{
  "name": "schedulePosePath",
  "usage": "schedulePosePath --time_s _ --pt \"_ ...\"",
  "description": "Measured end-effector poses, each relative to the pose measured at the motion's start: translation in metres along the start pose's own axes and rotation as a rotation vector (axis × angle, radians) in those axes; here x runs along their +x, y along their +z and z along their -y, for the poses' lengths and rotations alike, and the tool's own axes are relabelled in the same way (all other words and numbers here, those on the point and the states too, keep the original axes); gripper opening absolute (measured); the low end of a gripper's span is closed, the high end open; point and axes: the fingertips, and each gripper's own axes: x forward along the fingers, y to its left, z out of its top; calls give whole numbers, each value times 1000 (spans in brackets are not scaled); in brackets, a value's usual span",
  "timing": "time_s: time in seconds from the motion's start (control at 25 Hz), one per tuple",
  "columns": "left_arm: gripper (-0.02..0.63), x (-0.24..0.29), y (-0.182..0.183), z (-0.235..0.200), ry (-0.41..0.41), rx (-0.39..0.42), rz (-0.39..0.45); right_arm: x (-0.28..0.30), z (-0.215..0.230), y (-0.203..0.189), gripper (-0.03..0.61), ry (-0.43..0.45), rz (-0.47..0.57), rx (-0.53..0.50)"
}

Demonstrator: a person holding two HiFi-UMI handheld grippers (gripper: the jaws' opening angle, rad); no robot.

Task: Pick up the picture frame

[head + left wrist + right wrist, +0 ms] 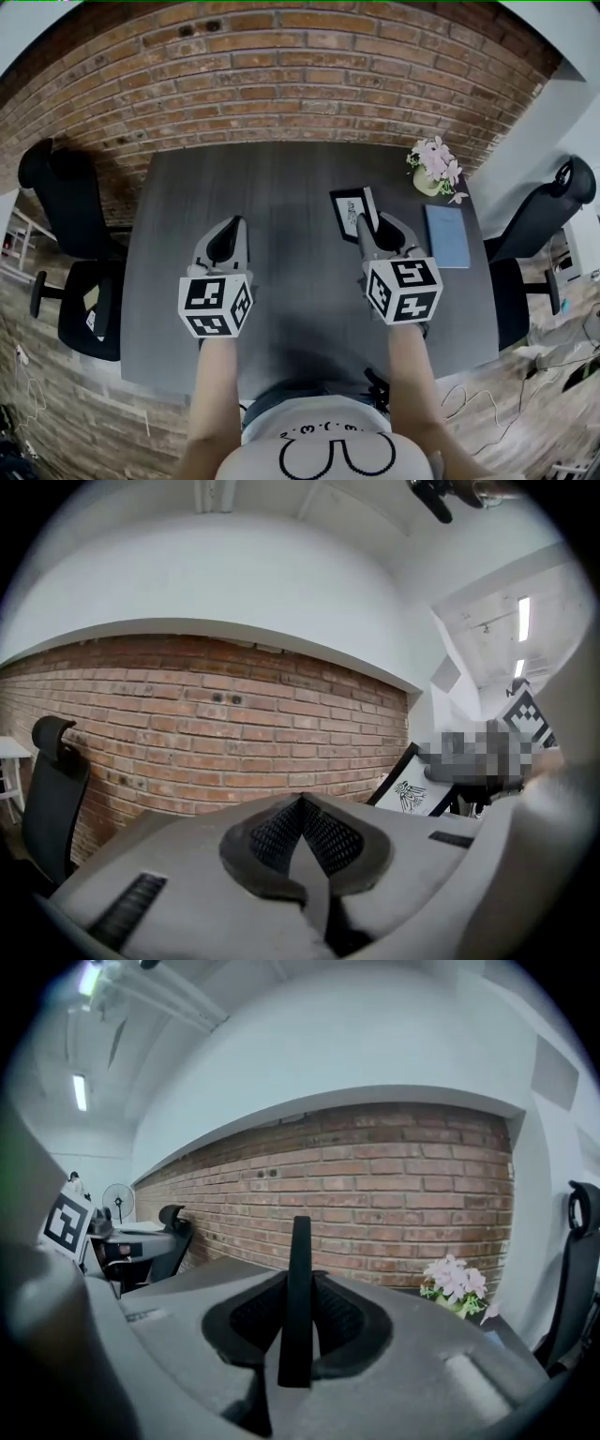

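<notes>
Right gripper (373, 236): jaws clamped on picture frame (352, 208) edge, frame projecting ahead of the pads | Left gripper (302, 810): jaws together, empty | Risk: narrow edge grip; frame may pivot or slip onto table (272, 187) if the wrist rolls.

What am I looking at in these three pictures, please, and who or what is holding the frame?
There is no robot here. A person holds a tool in each hand, and each tool ends in a two-jaw claw and carries a cube with square markers. The head view comes from a camera on the person's head, looking down at a grey table. The other two views come from cameras riding on each tool, looking along its jaws. The left claw is shut and empty. The right claw is shut on the edge of a black picture frame. On the table are a blue book and a pot of pink flowers. A brick wall stands behind.
</notes>
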Motion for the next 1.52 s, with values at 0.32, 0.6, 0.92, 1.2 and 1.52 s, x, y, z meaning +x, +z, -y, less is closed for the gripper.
schedulePosePath --time_s 0.32,0.6,0.92,1.2,1.52 --pt "-2 -12 50 9 -2 101 124 -37 4 43 66 -72 175 -96" --pt "-2 -24 94 22 -18 164 242 -62 3 78 66 -77 317 -177" --pt "-2 -33 107 23 1 182 260 -75 2 89 66 -97 354 -214" --pt "-2 -34 107 24 6 182 265 -77 2 88 64 -95 352 -207" --pt "-2 -35 108 24 7 182 270 -78 3 88 64 -98 353 -204"
